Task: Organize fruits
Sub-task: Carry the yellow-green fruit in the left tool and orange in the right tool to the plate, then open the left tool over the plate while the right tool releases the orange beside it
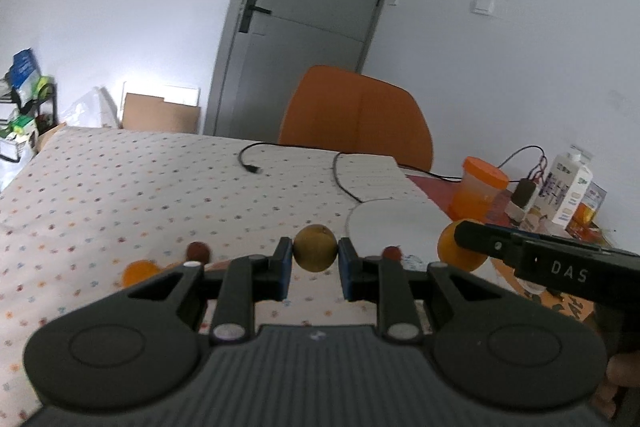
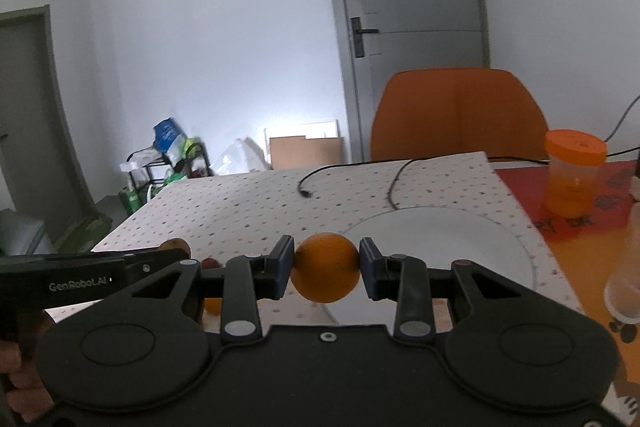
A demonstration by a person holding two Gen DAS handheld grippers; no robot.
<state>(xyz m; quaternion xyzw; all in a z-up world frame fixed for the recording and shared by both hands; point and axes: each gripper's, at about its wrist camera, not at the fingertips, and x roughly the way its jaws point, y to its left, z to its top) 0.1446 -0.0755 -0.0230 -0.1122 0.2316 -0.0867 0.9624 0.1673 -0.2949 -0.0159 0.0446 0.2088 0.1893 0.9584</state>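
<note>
My left gripper (image 1: 314,261) is shut on a round yellow-brown fruit (image 1: 315,245), held above the dotted tablecloth (image 1: 140,187). My right gripper (image 2: 325,261) is shut on an orange (image 2: 325,281), held over the near rim of a white plate (image 2: 440,239). In the left wrist view the same orange (image 1: 450,251) shows at the right behind a black finger (image 1: 484,239), beside the plate (image 1: 400,223). On the cloth lie another orange (image 1: 138,273) and two small red-brown fruits (image 1: 199,251) (image 1: 392,251).
A black cable (image 1: 250,163) trails across the far cloth. An orange-lidded jar (image 2: 574,173), a milk carton (image 1: 568,187) and a clear glass (image 2: 626,287) stand on the red mat at the right. An orange chair (image 1: 356,115) sits behind the table, before a grey door.
</note>
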